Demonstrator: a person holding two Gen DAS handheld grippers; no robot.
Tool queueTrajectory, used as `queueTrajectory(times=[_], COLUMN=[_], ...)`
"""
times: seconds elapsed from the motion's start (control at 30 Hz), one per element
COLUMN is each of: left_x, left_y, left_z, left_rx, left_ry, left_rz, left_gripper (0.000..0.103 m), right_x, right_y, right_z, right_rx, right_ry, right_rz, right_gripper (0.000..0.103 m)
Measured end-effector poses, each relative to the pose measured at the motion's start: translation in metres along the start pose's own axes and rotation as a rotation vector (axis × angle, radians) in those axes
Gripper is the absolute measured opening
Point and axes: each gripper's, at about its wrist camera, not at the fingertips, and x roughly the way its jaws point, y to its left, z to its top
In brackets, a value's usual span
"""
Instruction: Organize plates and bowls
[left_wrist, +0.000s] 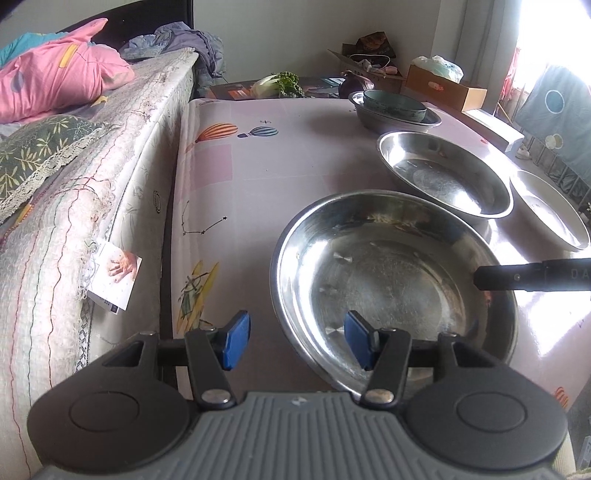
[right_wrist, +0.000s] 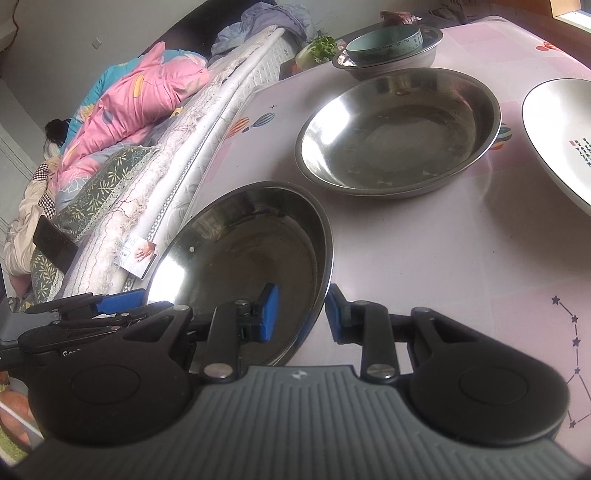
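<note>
Now steel bowl rim between right gripper pads

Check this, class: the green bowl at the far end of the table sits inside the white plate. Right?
Wrong on one point: the green bowl sits inside a steel basin, not the white plate, as the right wrist view shows. It is at the far end of the table.

Silver steel plate, pink balloon-print tablecloth, teal bowl
</note>
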Motion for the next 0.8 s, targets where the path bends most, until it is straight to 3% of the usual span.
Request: queueTrajectory(times=[0.07, 0.3, 0.43, 0.8], left_x=[0.006, 0.019, 0.017, -0.002], left_y=[0.001, 0.002, 0.002, 0.000], left_z=[0.004, 0.007, 0.006, -0.010], left_rx=[0.001, -0.007, -0.011, -0.038], left_ry=[0.007, 0.036, 0.034, 0.066], left_rz=[0.002, -0.012, 0.003, -0.062], left_gripper=[0.056, 0.034, 0.028, 0.027], right_x=[0.003, 0.010, 0.012, 0.005], right_y=[0.001, 0.003, 0.005, 0.001], right_z=[0.002, 0.004, 0.004, 0.002], right_rx=[-0.002, -0.009, -0.027, -0.022], right_ry=[-0.008, -0.024, -0.026, -0.036], right_rz=[-0.010, -0.031, -0.044, -0.047], right_gripper=[0.027, 0.027, 0.026, 0.023])
